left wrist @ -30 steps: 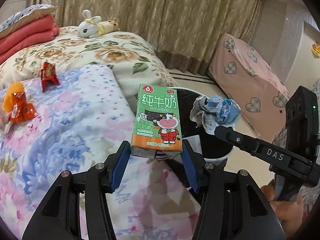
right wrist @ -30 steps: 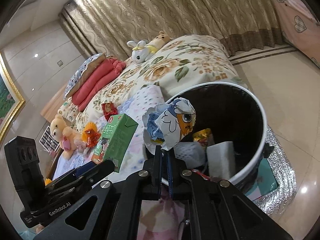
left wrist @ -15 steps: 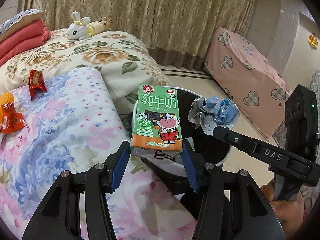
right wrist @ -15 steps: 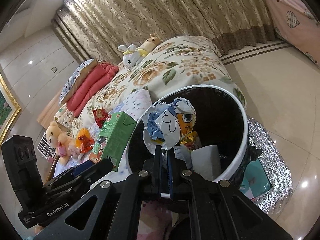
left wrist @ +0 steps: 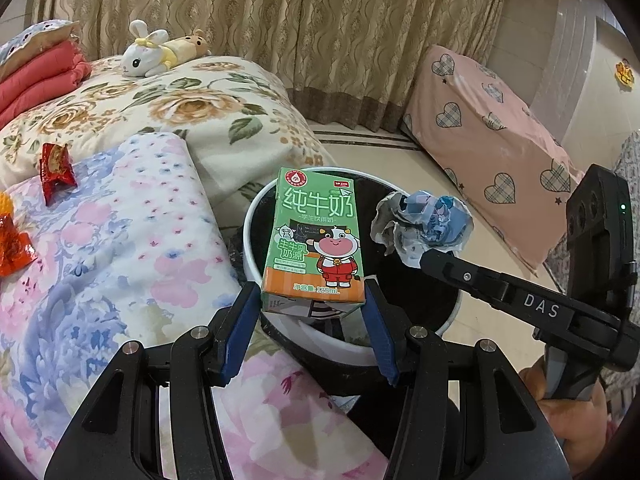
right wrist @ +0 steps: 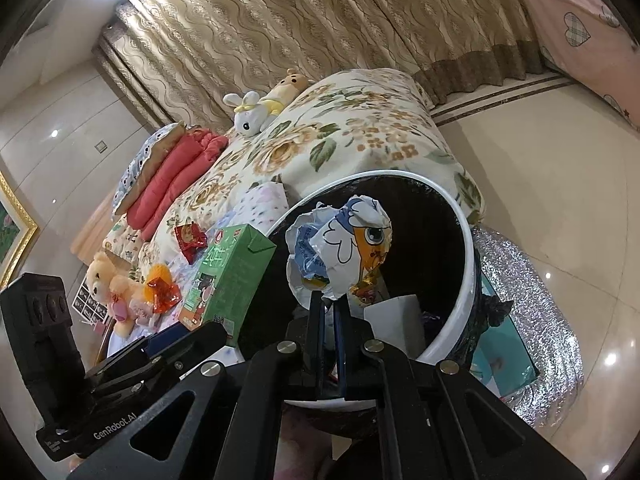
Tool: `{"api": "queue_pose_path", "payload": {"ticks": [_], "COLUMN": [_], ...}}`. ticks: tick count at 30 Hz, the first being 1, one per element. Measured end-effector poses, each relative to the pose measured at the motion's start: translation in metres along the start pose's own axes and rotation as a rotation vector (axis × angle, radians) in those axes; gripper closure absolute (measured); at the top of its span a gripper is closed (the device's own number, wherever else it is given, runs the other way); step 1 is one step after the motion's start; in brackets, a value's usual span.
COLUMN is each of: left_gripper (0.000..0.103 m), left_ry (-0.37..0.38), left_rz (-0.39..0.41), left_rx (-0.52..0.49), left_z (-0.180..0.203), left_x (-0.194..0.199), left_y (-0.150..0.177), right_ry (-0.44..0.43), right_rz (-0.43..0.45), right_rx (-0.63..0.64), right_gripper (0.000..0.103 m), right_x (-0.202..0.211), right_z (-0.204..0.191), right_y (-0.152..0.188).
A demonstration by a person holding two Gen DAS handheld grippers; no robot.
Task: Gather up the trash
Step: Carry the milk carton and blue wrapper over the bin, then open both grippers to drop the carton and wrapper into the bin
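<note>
My left gripper (left wrist: 312, 304) is shut on a green milk carton (left wrist: 316, 236), held upright over the near left rim of the white trash bin (left wrist: 256, 216). The carton also shows in the right wrist view (right wrist: 228, 280). My right gripper (right wrist: 329, 306) is shut on a crumpled wrapper (right wrist: 344, 248), held over the bin's opening (right wrist: 464, 240); the wrapper shows in the left wrist view (left wrist: 424, 228). The bin holds white paper and other trash (right wrist: 396, 316).
A red snack wrapper (left wrist: 56, 168) and an orange wrapper (left wrist: 12, 240) lie on the floral bedding (left wrist: 120, 248). Plush toys (left wrist: 160, 52) and a folded red quilt (left wrist: 36, 84) sit farther back. A pink heart-print cover (left wrist: 488, 140) stands right. A silver mat (right wrist: 532, 320) lies under the bin.
Both grippers have moved toward the bin with their loads; the bin now lies closer and more directly below the carton and the wrapper. Both grips are unchanged.
</note>
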State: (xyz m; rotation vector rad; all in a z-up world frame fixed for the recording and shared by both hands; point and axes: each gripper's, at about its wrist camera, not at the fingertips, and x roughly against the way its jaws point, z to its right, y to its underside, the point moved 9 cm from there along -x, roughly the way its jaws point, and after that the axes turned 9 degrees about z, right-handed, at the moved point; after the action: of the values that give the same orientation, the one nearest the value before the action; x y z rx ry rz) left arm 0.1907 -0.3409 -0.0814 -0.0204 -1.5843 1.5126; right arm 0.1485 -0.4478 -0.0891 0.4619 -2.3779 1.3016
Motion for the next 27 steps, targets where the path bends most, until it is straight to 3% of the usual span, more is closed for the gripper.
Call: {"api": "queue_pose_path", "payload": {"ticks": [24, 27], "left_gripper": [0.051, 0.051], "left_ry": [0.010, 0.026], "left_rz": [-0.037, -0.047], "left_rx": [-0.006, -0.002], "left_z": [0.004, 0.006], "left_x": [-0.022, -0.024], "left_y": [-0.001, -0.001], "right_ry": [0.021, 0.021], "right_rz": [-0.018, -0.014], "right_rx": [-0.016, -0.022], "right_gripper": [0.098, 0.093], "right_x": [-0.012, -0.012], "right_z": [0.008, 0.008], "right_y": [-0.003, -0.004]}}
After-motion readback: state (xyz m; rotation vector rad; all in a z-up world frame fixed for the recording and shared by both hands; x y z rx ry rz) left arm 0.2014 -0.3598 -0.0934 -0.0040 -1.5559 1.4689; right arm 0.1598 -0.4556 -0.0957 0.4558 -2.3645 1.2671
